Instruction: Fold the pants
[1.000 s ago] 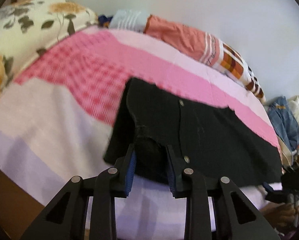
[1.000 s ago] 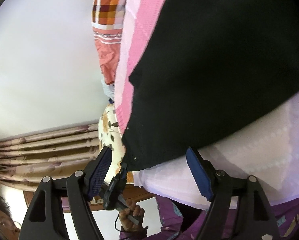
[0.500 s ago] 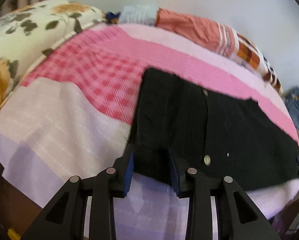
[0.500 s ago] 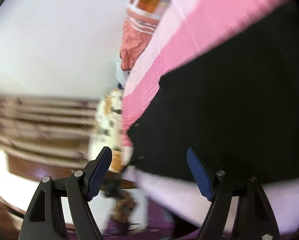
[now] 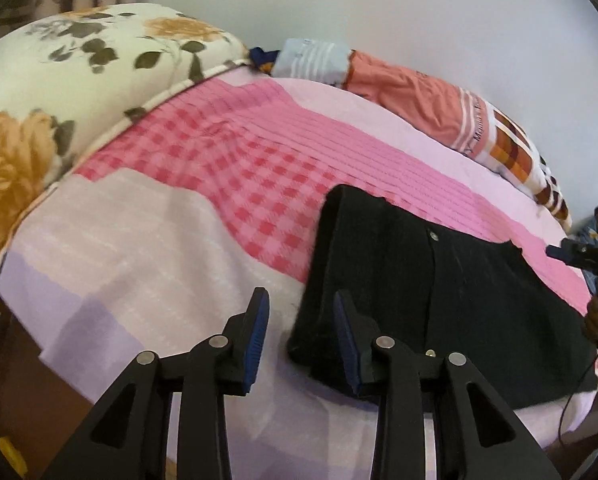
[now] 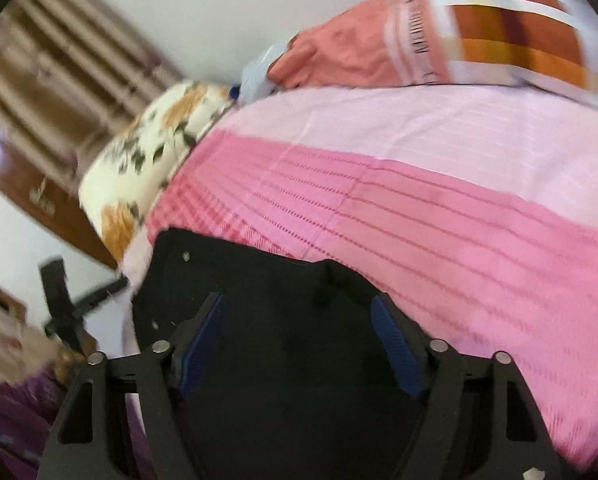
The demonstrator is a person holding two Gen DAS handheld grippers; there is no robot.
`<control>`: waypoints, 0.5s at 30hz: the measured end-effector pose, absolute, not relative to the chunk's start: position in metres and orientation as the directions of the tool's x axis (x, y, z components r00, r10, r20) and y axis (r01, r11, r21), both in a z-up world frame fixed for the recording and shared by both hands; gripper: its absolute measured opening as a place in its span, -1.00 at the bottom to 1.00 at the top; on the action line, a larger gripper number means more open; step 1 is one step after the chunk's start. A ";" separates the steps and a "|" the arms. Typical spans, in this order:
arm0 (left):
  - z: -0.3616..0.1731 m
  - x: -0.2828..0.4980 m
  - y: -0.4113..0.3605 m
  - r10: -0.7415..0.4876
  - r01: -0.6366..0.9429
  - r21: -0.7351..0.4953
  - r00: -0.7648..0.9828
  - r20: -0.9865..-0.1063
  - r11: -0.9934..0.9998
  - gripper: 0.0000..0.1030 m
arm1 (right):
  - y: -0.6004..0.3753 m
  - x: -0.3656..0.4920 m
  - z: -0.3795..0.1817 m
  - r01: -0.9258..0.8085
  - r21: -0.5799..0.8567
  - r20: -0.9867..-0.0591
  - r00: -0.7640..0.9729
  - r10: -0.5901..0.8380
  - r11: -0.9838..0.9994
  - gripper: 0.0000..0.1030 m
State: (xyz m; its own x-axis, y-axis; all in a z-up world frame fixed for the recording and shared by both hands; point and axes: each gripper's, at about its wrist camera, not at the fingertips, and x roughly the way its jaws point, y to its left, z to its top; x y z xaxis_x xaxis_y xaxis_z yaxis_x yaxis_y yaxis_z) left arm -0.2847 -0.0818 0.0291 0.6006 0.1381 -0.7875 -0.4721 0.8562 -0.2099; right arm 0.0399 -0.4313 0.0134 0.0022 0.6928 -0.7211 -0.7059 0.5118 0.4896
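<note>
Both jaws apart: left gripper [image 5: 301, 334] empty beside the black pants [image 5: 439, 292], right gripper [image 6: 299, 344] straddling them. Soft, floppy cloth; I'd pinch corners.

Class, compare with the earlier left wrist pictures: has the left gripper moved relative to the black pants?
Yes. The left gripper has shifted left off the black pants, now over the bedsheet.

The left gripper [image 5: 301, 330] hovers with jaws apart at the near corner of the black pants [image 5: 439, 292], which lie flat on the pink checked bedspread [image 5: 219, 168].
</note>
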 end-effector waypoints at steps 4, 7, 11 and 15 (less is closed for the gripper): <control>0.030 -0.302 -0.076 0.128 -0.511 -0.248 0.592 -0.796 0.823 -0.08 | -0.410 0.045 -0.007 -0.747 0.474 -0.765 -0.087 0.638 0.466 0.05; 0.026 -0.310 -0.077 0.119 -0.531 -0.247 0.563 -0.818 0.811 -0.06 | -0.397 0.042 -0.019 -0.774 0.439 -0.807 -0.115 0.580 0.456 -0.16; 0.019 -0.314 -0.085 0.114 -0.539 -0.231 0.532 -0.839 0.810 -0.05 | -0.380 0.046 -0.026 -0.795 0.422 -0.822 -0.133 0.554 0.435 -0.31; 0.011 -0.313 -0.091 0.092 -0.543 -0.239 0.512 -0.854 0.805 -0.03 | -0.370 0.045 -0.026 -0.829 0.367 -0.841 -0.102 0.531 0.422 -0.43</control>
State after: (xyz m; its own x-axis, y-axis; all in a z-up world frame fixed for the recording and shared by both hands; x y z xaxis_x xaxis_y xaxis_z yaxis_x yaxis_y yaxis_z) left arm -0.3128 -0.0911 0.0109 0.5123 0.0917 -0.8539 -0.5425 0.8053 -0.2390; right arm 0.0451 -0.3704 -0.0262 -0.1022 0.5307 -0.8414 -0.8287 0.4224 0.3671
